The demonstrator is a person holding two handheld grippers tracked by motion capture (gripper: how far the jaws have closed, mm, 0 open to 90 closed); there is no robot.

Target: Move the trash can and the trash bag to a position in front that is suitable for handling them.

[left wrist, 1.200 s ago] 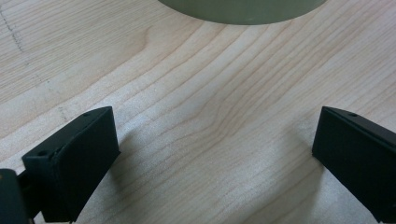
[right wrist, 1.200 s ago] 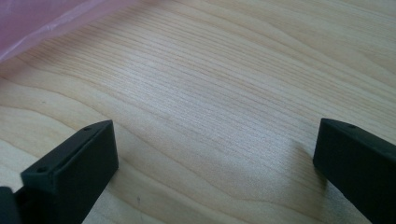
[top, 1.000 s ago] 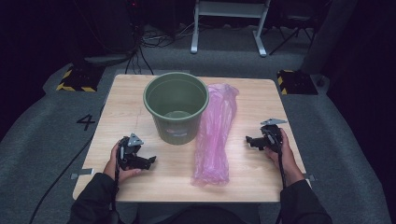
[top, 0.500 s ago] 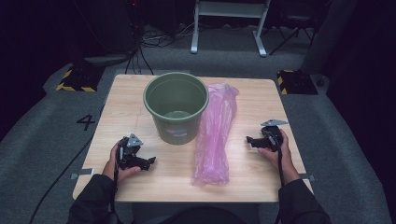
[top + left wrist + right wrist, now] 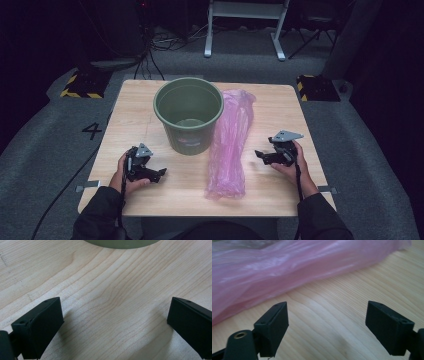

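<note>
A green bucket [image 5: 187,112] stands upright in the middle of the wooden table [image 5: 280,190]. Its base [image 5: 120,243] shows at the top of the left gripper view. A long pink plastic bag [image 5: 230,145] lies flat to the right of the bucket and also shows in the right gripper view [image 5: 287,267]. My left gripper [image 5: 161,174] rests on the table in front of the bucket, open over bare wood [image 5: 113,322]. My right gripper [image 5: 259,155] points at the bag's right side. Its jaws have just been closing slightly, and it stands open [image 5: 325,322] with nothing between them.
Grey floor surrounds the table, with cables at the left and a white metal frame [image 5: 245,25] behind. Yellow-and-black striped blocks [image 5: 80,85] sit off the table's far corners. Bare wood lies between each gripper and the near edge.
My right gripper has shifted a little to the left, toward the pink bag. The left gripper, the bucket and the bag have stayed where they were.
</note>
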